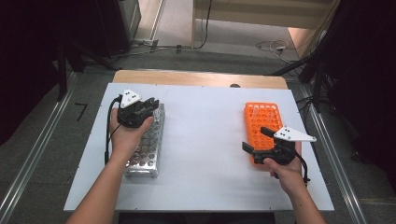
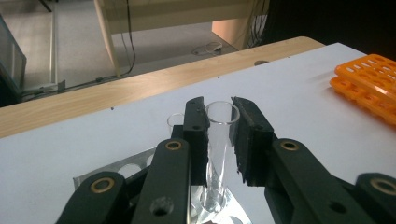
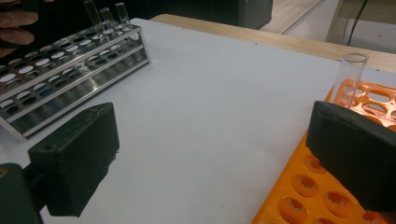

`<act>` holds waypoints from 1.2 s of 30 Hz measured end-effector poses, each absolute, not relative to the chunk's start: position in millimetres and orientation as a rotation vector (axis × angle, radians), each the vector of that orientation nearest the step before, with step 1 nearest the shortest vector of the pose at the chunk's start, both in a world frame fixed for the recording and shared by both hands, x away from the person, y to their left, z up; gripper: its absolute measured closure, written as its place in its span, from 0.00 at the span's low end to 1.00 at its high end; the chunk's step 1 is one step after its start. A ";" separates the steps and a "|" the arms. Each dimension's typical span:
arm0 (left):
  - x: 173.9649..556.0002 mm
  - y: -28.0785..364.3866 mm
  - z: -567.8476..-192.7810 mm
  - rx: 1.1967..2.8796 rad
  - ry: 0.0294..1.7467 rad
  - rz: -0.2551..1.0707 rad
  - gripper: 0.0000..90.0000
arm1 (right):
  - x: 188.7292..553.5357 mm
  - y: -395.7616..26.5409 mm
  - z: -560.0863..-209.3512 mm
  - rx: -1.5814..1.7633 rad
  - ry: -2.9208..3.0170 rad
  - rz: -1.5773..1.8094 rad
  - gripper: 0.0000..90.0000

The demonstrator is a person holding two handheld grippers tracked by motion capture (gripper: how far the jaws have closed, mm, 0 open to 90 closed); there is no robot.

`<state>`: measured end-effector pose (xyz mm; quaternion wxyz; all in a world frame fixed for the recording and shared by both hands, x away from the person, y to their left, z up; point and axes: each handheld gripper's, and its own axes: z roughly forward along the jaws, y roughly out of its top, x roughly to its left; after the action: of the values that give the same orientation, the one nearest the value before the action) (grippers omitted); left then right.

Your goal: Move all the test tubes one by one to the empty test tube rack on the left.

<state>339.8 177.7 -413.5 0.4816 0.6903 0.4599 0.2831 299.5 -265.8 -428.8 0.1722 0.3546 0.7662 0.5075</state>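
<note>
**A:** Starting at the left of the high view, what is there?

**B:** The left gripper (image 1: pixel 148 103), held in the person's left hand (image 1: pixel 125 135), sits over the far end of the shiny perforated metal test-tube rack (image 1: pixel 145 156), which lies on the white table top (image 1: pixel 205 154). From up there the jaws and whatever is between them are too small to read.

**A:** Does its own camera settle it?

**B:** Yes. In the left gripper view the two black jaws are clamped on a clear glass test tube (image 2: pixel 219 144), pads pressing near its open rim. The tube stands nearly upright with its lower end in a hole of the metal rack. A second clear tube rim (image 2: pixel 174 119) peeks out just behind the left jaw.

**A:** And moving right?

**B:** Bare white surface in the middle, then the orange plastic tube rack (image 1: pixel 261 119), with the right gripper (image 1: pixel 254 139) over its near end, held in the right hand (image 1: pixel 286 172). The two racks are well apart.

**A:** Its claw?

**B:** Wide apart, nothing between the pads; the right gripper view shows them far to either side. That view also shows a lone clear tube (image 3: pixel 348 77) standing upright in the orange rack, which I cannot make out from above, plus three tubes (image 3: pixel 107 18) at the metal rack's far end.
</note>
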 end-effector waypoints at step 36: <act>339.6 172.9 -425.9 1.772 1.191 0.640 0.81 | 301.1 -271.6 -427.4 1.027 2.159 1.448 0.02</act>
<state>339.6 172.9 -425.9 0.4405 0.7136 0.4798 0.2578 301.1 -271.6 -427.4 0.1725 0.3620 0.7609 0.5102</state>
